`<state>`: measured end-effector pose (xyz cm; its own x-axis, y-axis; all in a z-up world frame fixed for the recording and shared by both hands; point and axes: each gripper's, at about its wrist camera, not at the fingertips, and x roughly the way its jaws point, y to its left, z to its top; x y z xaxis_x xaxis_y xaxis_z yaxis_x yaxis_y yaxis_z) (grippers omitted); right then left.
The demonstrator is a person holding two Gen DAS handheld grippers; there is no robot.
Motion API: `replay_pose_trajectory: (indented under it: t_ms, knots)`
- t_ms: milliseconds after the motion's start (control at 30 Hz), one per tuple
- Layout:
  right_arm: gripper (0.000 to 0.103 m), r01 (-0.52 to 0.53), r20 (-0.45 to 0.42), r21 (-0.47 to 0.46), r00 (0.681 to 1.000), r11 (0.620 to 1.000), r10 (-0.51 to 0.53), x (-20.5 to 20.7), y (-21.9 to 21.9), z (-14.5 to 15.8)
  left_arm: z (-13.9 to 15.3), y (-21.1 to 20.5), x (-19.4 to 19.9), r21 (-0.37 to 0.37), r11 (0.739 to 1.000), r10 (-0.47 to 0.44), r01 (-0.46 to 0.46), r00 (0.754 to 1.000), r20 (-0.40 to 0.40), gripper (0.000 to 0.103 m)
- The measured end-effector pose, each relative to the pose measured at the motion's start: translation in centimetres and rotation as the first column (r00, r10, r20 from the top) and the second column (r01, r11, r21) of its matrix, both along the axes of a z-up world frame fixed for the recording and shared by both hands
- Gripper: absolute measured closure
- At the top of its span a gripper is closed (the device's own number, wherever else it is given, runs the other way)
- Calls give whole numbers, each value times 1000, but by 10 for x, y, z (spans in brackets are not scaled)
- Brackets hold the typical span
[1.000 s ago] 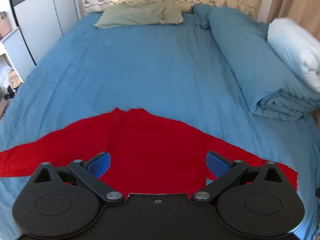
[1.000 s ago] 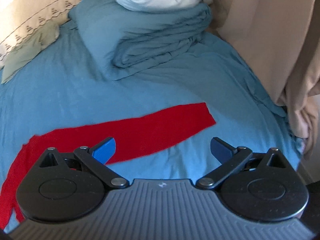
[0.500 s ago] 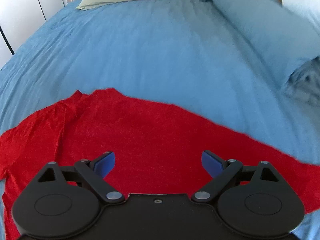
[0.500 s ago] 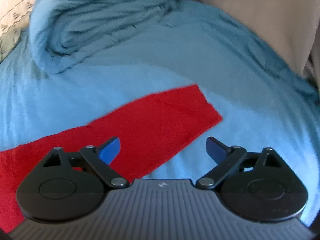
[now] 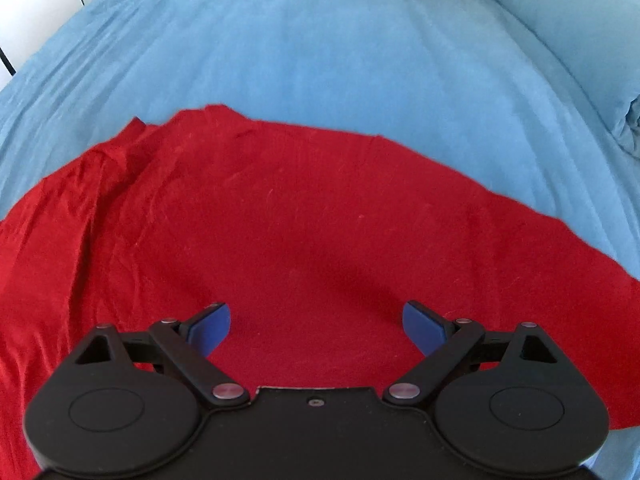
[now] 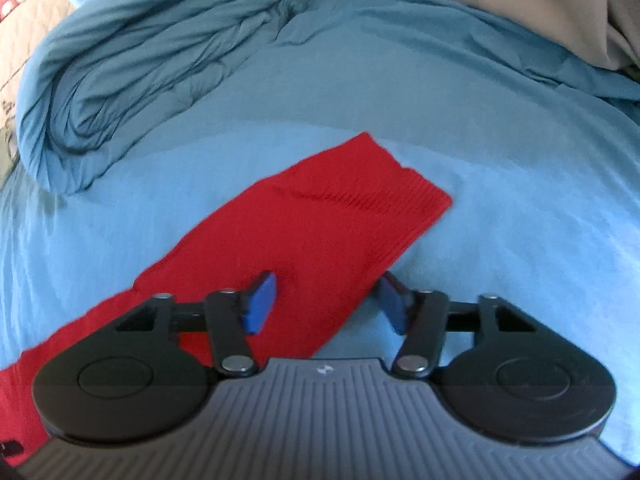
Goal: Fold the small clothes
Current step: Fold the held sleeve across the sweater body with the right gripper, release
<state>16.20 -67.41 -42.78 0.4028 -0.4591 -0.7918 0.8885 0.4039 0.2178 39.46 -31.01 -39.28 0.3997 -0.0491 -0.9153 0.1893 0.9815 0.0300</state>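
Both grippers had dropped close over the red garment (image 5: 304, 232) spread on the blue bedsheet (image 5: 320, 48). The left gripper (image 5: 316, 322) hung wide above its body; the right gripper (image 6: 326, 300) was closing around the sleeve (image 6: 320, 216), likely beginning the first fold.

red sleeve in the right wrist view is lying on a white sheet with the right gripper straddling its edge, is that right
Not quite: the sheet is blue, not white, as the right wrist view shows. The rest holds: the red sleeve lies flat on it, and the right gripper straddles its edge, jaws closing with the fabric between them.
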Motion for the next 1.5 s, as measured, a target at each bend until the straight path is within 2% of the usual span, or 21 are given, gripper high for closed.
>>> replay_pose_trajectory:
  t_ms: [33,67,167,333,500,567,667,733,833,933,1067,1167,1300,1367,1500]
  knots:
    - [51,10,-5,-11,1000,1000,-10,1,0,0,-1,1,1,1,1000,1,-1,1000,-3,7]
    - [65,18,-20,-24,1000,1000,-18,2,0,1,-4,3,1,-1,1000,4,-4,1000,-6,7]
    - [82,27,-39,-45,999,999,-29,3,0,4,-8,7,6,-16,1000,16,-16,1000,-20,7]
    - [83,11,-15,-97,1000,995,-12,11,9,22,-11,10,11,-32,999,5,-7,998,-55,6]
    - [83,-95,42,-157,994,983,102,40,37,58,-10,15,23,-63,998,-1,-5,996,-91,8]
    - [83,-148,80,-182,983,972,164,56,54,75,-1,22,24,-91,996,-5,-1,998,-68,13]
    - [83,-235,141,-214,953,948,268,84,84,100,20,34,23,-116,993,-22,21,1000,-11,13]
    - [83,-299,184,-229,921,926,343,108,108,117,35,48,24,-117,993,-23,27,999,34,12]
    - [83,-406,250,-242,851,881,461,140,153,135,55,78,27,-117,993,6,4,996,88,7]
    - [83,-526,292,-245,761,814,579,170,206,142,69,117,30,-117,992,56,-41,989,133,4]
    - [83,-675,313,-257,619,692,720,200,283,134,73,178,31,-135,984,132,-112,979,156,3]
    - [83,-766,283,-260,522,588,805,217,341,114,69,222,30,-151,974,190,-169,972,140,3]
    - [83,-857,166,-246,424,453,891,231,402,71,56,263,24,-165,960,245,-225,963,114,3]
    - [83,-885,111,-234,386,401,916,231,422,47,52,275,22,-168,958,254,-234,961,107,3]
    - [83,-915,31,-227,336,334,941,237,445,17,43,284,22,-163,960,246,-229,964,98,3]
